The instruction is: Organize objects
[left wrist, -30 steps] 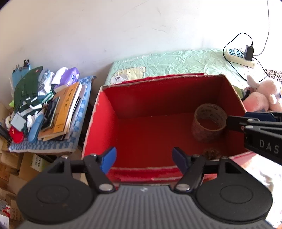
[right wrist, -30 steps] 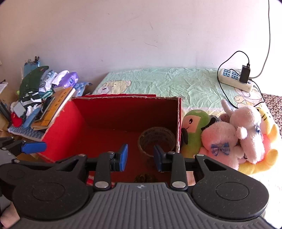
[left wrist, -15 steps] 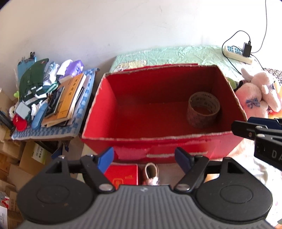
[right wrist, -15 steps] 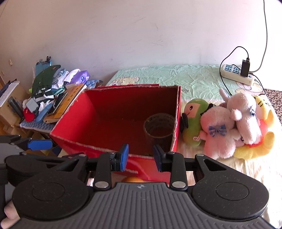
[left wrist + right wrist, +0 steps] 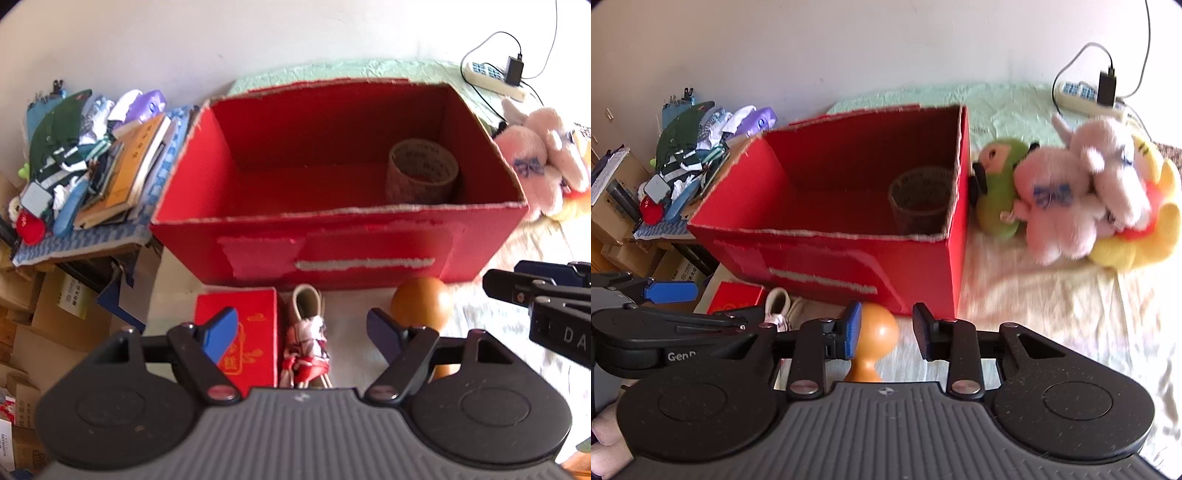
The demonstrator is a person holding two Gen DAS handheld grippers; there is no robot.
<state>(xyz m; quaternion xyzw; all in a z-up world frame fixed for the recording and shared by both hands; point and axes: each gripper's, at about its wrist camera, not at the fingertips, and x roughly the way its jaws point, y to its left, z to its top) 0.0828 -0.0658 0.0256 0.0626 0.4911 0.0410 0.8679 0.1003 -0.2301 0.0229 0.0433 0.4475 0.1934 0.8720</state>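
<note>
Both claws over loose items in front of the red box (image 5: 332, 254).

Left claw (image 5: 301, 332) wide, nothing gripped, above a small shoe (image 5: 306, 332) and a red packet (image 5: 255, 332). Right claw (image 5: 886, 330) narrower, unloaded; orange wooden piece (image 5: 875, 339) sits between its pads, seemingly not pinched. Tape roll (image 5: 421, 171) stands in the box's right rear corner. Plush toys (image 5: 1071, 195) lie right of the box on the bed.

A big red box (image 5: 332, 236) holds a tape roll (image 5: 421, 171) at 2 o'clock; a small shoe (image 5: 306, 325) sits at 6 o'clock.
</note>
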